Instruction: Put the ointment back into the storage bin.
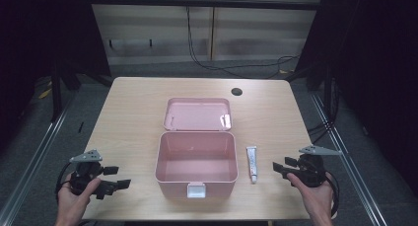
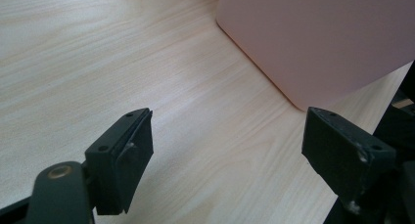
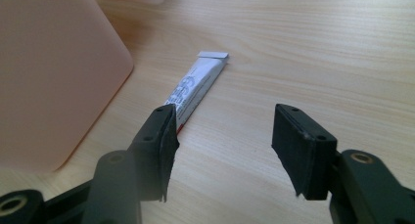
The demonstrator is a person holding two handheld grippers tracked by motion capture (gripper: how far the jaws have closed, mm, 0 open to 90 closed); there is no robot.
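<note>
An open pink box (image 1: 196, 162) stands mid-table with its lid (image 1: 198, 113) laid back behind it and a white latch on its front wall. A small white tube (image 1: 252, 163) lies flat just right of the box. My left gripper (image 1: 114, 177) rests open near the table's front left, its jaws pointing at the box's left wall (image 2: 323, 33). My right gripper (image 1: 279, 168) is open near the front right, jaws aimed toward the tube (image 3: 195, 86), whose near end is hidden behind one jaw. Both grippers (image 2: 227, 155) (image 3: 222, 145) hold nothing.
The wooden table (image 1: 133, 107) has a dark round hole (image 1: 236, 92) near its back right corner. Black cables (image 1: 212, 63) run across the floor behind the table. Metal rails flank both sides of the table.
</note>
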